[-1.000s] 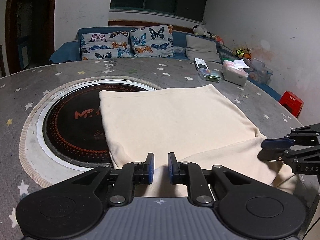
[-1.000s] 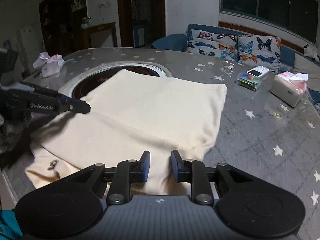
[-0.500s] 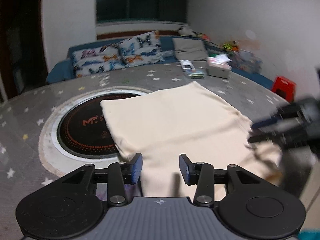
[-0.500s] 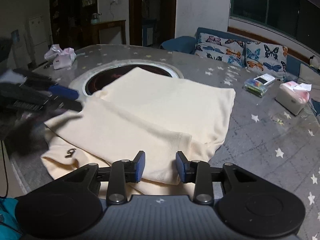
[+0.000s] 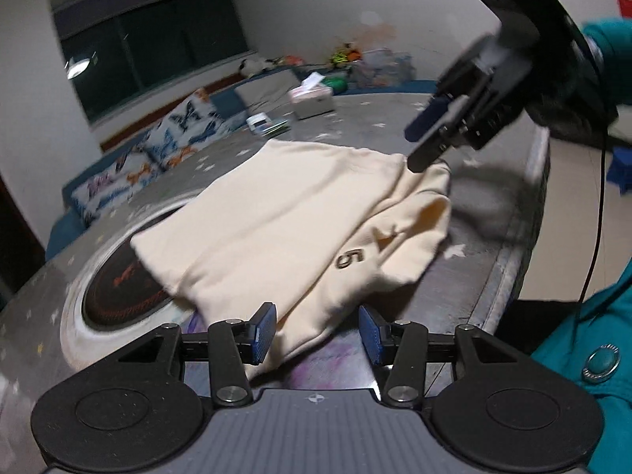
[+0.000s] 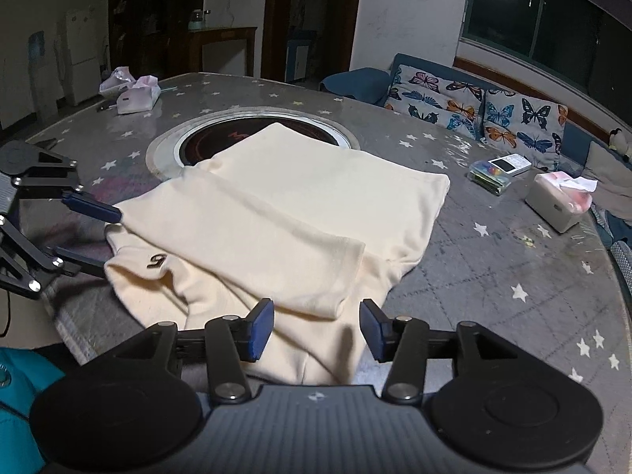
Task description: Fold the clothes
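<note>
A cream garment (image 6: 276, 213) lies folded on a round, star-patterned table (image 6: 493, 260), its far end resting over the dark round cooktop (image 6: 209, 140) set into the table's middle and its near end reaching the table's near edge. Both hand-held grippers have just let go: the jaws of the left gripper (image 5: 316, 333) and of the right gripper (image 6: 318, 330) have been opening over the last second and now stand apart, with cloth lying loose between the pads but not pressed by them. A second earlier each pair was nearly closed over the near hem; now a sleeve lies folded across the body of the garment, its cuff toward the near edge. The left wrist view has tilted and blurred, and it shows a small embroidered mark (image 5: 349, 258) on the cloth near the near edge, with the right gripper raised above the garment's near corner. In the right wrist view the left gripper (image 6: 94, 237) sits at the garment's other near corner, jaws apart, pads just beside the cloth. The release suggests one fold is finished and set down; the near end still looks bunched and uneven, so smoothing or another fold likely remains. A tissue box (image 6: 559, 203) stands well apart toward the table's far right edge.
</note>
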Demonstrator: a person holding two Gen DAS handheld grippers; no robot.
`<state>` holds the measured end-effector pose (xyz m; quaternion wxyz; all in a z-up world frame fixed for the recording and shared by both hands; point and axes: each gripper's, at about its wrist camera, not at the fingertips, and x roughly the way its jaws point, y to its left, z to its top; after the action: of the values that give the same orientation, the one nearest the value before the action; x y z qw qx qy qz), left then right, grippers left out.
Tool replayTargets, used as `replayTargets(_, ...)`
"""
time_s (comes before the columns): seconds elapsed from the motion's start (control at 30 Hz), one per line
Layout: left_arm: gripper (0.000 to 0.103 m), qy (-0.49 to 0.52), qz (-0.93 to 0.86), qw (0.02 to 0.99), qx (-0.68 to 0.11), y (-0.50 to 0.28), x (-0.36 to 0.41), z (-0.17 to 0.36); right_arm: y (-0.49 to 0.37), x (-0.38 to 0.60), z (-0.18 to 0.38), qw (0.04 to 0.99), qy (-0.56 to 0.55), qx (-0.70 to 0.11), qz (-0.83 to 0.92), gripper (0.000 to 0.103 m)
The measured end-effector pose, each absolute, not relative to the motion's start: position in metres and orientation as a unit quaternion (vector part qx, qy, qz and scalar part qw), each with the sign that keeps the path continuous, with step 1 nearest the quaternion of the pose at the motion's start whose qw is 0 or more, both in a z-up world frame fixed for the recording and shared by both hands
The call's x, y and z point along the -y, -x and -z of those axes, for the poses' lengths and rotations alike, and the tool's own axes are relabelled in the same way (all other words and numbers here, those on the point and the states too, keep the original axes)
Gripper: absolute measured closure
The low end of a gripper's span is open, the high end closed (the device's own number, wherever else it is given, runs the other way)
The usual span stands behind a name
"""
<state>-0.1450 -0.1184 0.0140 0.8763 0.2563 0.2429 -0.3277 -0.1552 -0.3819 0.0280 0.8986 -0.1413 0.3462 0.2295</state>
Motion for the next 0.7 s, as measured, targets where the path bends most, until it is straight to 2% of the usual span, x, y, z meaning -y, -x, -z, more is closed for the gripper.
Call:
replayTargets(0.1, 0.054, -0.265, 0.336, 0.875, -0.227, 0.147, 0.126, -0.011, 0.162, 0.383, -0.029, 0.897, 0.151, -0.346, -0.229, 0.050)
replayTargets(0.17, 0.065, -0.266, 0.339, 0.874, -0.223, 0.146, 0.129, -0.010, 0.165, 0.384, -0.029, 0.896, 0.157, -0.347, -0.229, 0.050)
replayTargets(0.23, 0.080, -0.259, 0.340, 0.876, -0.224, 0.145, 0.129, -0.010, 0.169, 0.384, -0.028, 0.894, 0.165, -0.348, -0.229, 0.048)
replayTargets(0.33, 0.091, -0.235, 0.336, 0.883, -0.228, 0.140, 0.127, -0.015, 0.178, 0.382, -0.026, 0.888, 0.184, -0.347, -0.238, 0.041)
replayTargets(0.5, 0.093, -0.169, 0.319, 0.900, -0.246, 0.119, 0.118, -0.029, 0.191, 0.368, -0.022, 0.876, 0.227, -0.337, -0.259, 0.035)
replayTargets(0.57, 0.093, -0.147, 0.315, 0.903, -0.252, 0.111, 0.115, -0.033, 0.194, 0.361, -0.018, 0.873, 0.245, -0.328, -0.266, 0.027)
replayTargets(0.7, 0.093, -0.129, 0.312, 0.906, -0.255, 0.102, 0.114, -0.037, 0.195, 0.346, -0.011, 0.871, 0.273, -0.300, -0.276, 0.028)
